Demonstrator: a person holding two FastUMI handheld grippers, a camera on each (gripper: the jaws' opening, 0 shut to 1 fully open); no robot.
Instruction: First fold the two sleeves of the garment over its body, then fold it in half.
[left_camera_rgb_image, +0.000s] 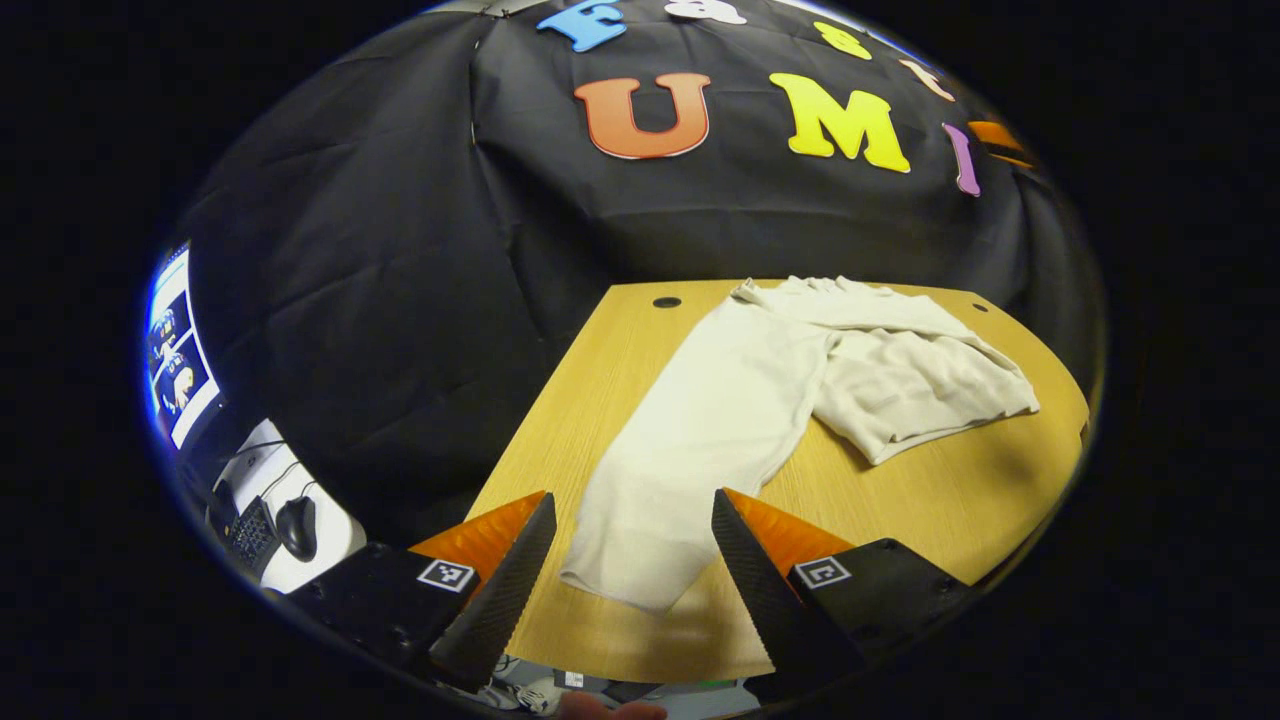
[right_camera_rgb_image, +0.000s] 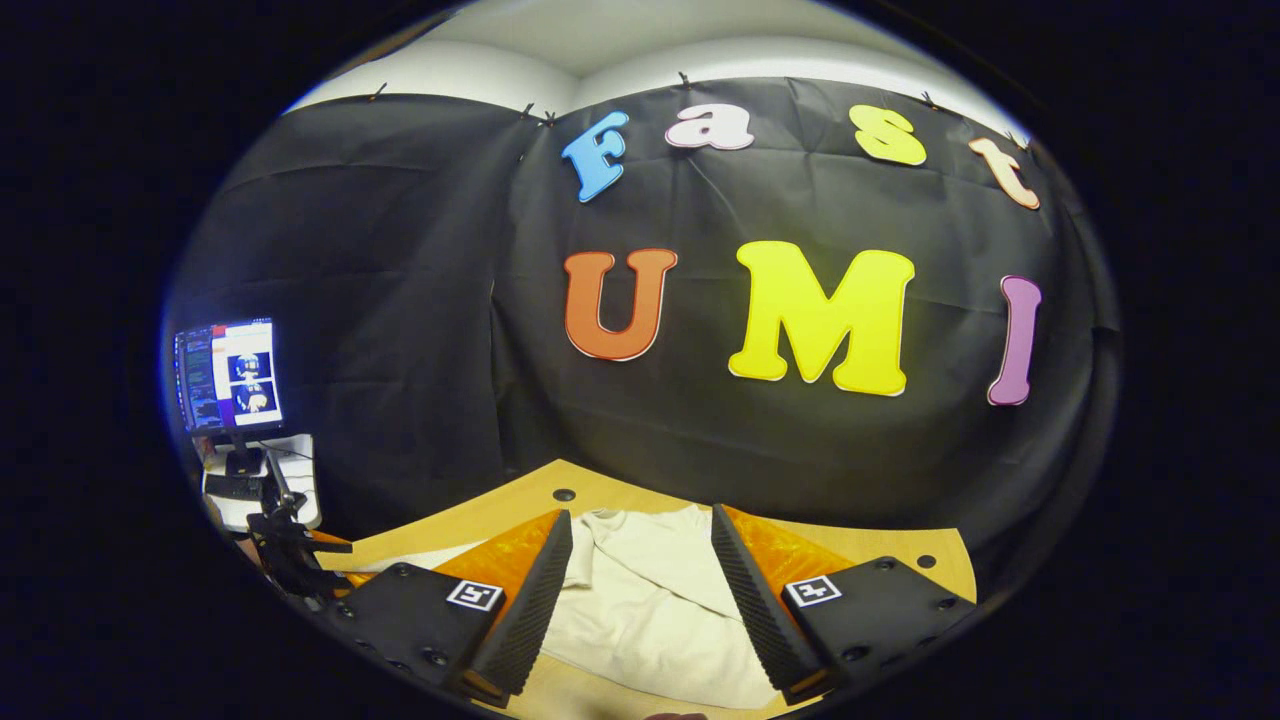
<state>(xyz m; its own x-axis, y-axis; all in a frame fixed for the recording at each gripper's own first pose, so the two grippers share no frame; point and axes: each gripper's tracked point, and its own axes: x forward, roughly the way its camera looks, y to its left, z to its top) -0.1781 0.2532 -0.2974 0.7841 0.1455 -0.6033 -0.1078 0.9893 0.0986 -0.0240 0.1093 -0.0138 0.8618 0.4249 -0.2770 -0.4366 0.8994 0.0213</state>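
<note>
Left gripper (left_camera_rgb_image: 632, 494): jaws wide open, holding nothing, poised above the near edge of the tabletop (left_camera_rgb_image: 960, 500). Right gripper (right_camera_rgb_image: 640, 510): jaws equally wide, also empty, held higher and aimed more at the booth wall than at the cloth.

Cream garment (left_camera_rgb_image: 720, 420) spread on the tabletop, unfolded as far as can be judged. Long limb of cloth (left_camera_rgb_image: 650, 540), probably a sleeve, running from well ahead of the left jaws down to a hem lying right between them. Bunched, rumpled part (left_camera_rgb_image: 920, 385) ahead and off to the right of the left jaws. In the right gripper view, garment (right_camera_rgb_image: 650, 600) low between the jaws and just ahead; which part cannot be told.

Step in hand, by judgement: the first sleeve fold, not yet begun.
- Lower the left jaws onto the hem between them and pinch one layer only, near a corner.
- Lift just enough to clear the tabletop, then carry the cloth across toward the body and lay it flat.
- Tip the right jaws down first; use them to pin or smooth the rumpled part, otherwise creases likely to get folded in.
- Release only once the cloth rests flat.

Containers: nothing of that kind on the tabletop, only a small round cable hole (left_camera_rgb_image: 666, 302) far ahead of the left jaws.
</note>
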